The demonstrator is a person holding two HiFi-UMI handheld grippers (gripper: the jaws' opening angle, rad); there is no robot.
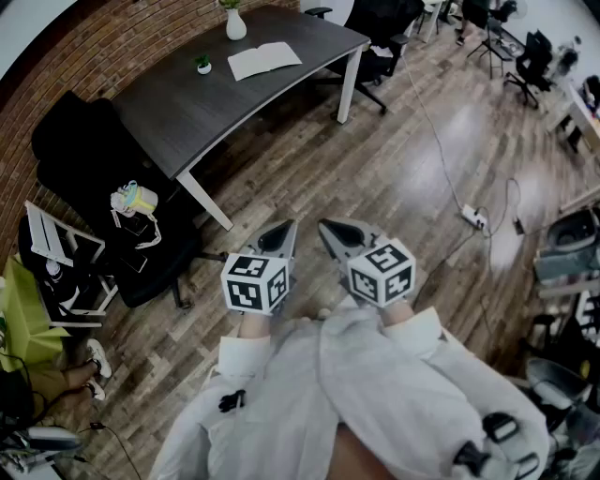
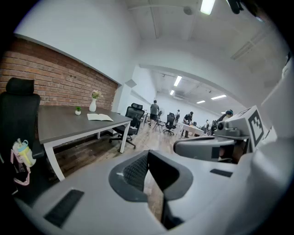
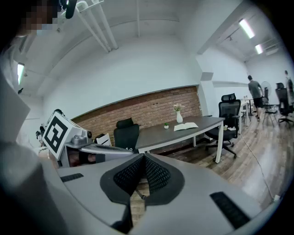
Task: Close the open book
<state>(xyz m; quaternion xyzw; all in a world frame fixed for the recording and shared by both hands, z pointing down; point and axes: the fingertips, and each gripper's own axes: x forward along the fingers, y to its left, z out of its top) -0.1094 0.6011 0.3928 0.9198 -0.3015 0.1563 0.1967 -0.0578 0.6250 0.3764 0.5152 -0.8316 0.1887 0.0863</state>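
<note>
An open book (image 1: 264,60) lies flat, pages up, on the dark grey desk (image 1: 187,103) at the far end of the room; it also shows as the open book (image 2: 99,117) in the left gripper view and the open book (image 3: 186,126) in the right gripper view. My left gripper (image 1: 277,236) and right gripper (image 1: 328,231) hang side by side over the wooden floor, far short of the desk. Both are shut with nothing between the jaws. Each gripper view shows the other gripper beside it.
A white vase (image 1: 235,22) and a small potted plant (image 1: 203,65) stand on the desk near the book. Black office chairs (image 1: 98,178) stand at the desk's left and far side. A power strip and cable (image 1: 473,217) lie on the floor to the right. People stand in the distance (image 2: 154,110).
</note>
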